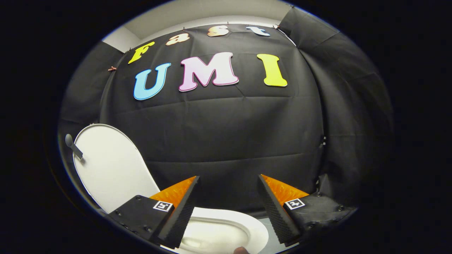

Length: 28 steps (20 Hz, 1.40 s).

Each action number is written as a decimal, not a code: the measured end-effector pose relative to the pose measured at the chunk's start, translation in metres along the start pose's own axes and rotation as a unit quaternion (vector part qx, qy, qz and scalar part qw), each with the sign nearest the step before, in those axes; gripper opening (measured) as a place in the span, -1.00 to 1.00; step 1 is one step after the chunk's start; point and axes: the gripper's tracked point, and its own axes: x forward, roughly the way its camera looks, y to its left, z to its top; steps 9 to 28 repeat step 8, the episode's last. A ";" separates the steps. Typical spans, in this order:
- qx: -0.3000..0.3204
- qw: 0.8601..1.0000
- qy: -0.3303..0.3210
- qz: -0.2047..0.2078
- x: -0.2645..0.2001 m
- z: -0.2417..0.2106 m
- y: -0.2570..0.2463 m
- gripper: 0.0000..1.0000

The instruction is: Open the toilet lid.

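gripper (227,197): fingers apart, holding nothing | toilet lid (109,165): raised, standing upright beyond the one finger, a small handle (72,145) on its edge | bowl (226,229): open below fingers | risk: lid may fall back down if it does not lean past vertical

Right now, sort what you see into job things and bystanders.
Job: raised white oval toilet lid with its grey handle; white toilet seat below; gripper, fingers open and apart, holding nothing.
Bystanders: black cloth booth wall; pale ceiling.
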 end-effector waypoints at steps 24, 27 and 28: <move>0.013 1.000 0.008 0.011 -0.001 -0.006 0.011 0.98; 0.013 1.000 0.008 0.011 -0.001 -0.006 0.011 0.98; 0.013 1.000 0.008 0.011 -0.001 -0.006 0.011 0.98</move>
